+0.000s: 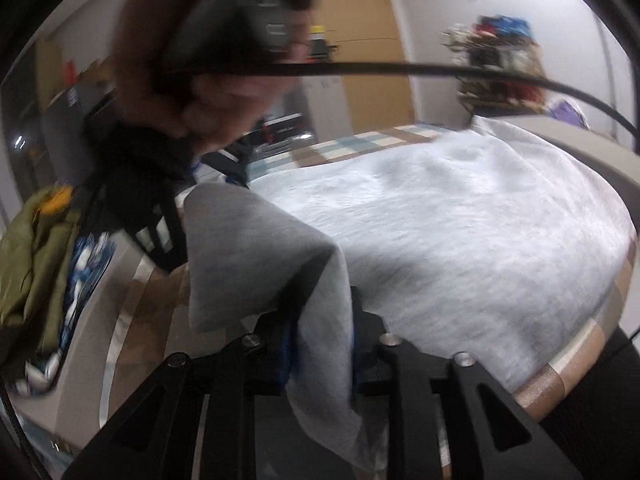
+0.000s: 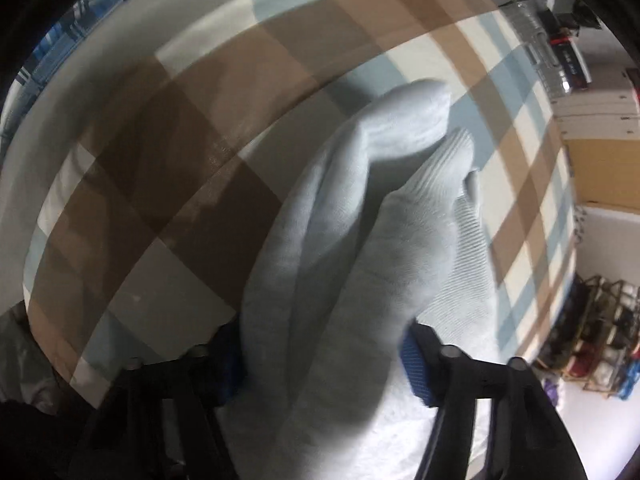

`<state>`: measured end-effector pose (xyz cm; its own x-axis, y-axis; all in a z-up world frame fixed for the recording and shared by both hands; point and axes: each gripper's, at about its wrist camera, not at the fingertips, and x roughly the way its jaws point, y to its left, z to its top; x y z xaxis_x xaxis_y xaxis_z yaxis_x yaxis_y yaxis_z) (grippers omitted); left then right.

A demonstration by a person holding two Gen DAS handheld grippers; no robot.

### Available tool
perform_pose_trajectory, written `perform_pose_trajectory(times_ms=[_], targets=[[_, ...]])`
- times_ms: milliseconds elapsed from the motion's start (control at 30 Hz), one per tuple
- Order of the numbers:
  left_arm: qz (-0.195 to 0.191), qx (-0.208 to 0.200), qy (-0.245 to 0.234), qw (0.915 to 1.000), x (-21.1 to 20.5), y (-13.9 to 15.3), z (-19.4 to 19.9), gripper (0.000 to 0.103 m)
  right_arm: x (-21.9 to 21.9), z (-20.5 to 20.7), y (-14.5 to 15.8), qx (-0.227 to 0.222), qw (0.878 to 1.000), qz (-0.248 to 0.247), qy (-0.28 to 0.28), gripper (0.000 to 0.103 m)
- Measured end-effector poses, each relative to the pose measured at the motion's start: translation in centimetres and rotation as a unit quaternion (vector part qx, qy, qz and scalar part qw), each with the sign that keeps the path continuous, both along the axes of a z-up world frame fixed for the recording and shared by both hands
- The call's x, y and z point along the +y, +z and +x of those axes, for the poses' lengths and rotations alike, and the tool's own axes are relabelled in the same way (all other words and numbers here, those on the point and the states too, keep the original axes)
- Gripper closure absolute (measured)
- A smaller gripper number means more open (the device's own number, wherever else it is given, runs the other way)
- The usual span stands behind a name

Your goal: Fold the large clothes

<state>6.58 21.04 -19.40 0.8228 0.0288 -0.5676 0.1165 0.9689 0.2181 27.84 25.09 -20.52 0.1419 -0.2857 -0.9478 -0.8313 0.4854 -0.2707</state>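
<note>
Checked bedding (image 2: 192, 128) in brown, cream and pale blue covers the bed under one pale grey fleecy garment (image 1: 460, 216). My left hand-held gripper (image 1: 320, 352) pinches a fold of it. My right hand-held gripper (image 2: 324, 364) has ribbed, bunched cloth between its pads; whether it grips I cannot tell.

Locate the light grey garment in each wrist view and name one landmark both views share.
Left wrist: light grey garment spread across centre and right, one fold pinched low centre.
Right wrist: a bunched, ribbed part fills the centre.
Shared landmark: checked bedsheet.
</note>
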Motion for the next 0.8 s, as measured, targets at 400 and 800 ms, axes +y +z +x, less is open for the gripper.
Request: perform_pose_trajectory(times_ms=[400, 800], targets=[[-0.086, -0.02, 0.026, 0.9958, 6.7, 3.3, -0.7, 0.096, -3.5, 2.9, 5.1, 0.05, 0.973, 0.216, -0.07, 0.086], [0.078, -0.214, -0.133, 0.9645, -5.1, 17.2, -3.9, 0.096, -21.6, 5.0, 22.0, 0.095, 0.788, 0.602, -0.092, 0.087]])
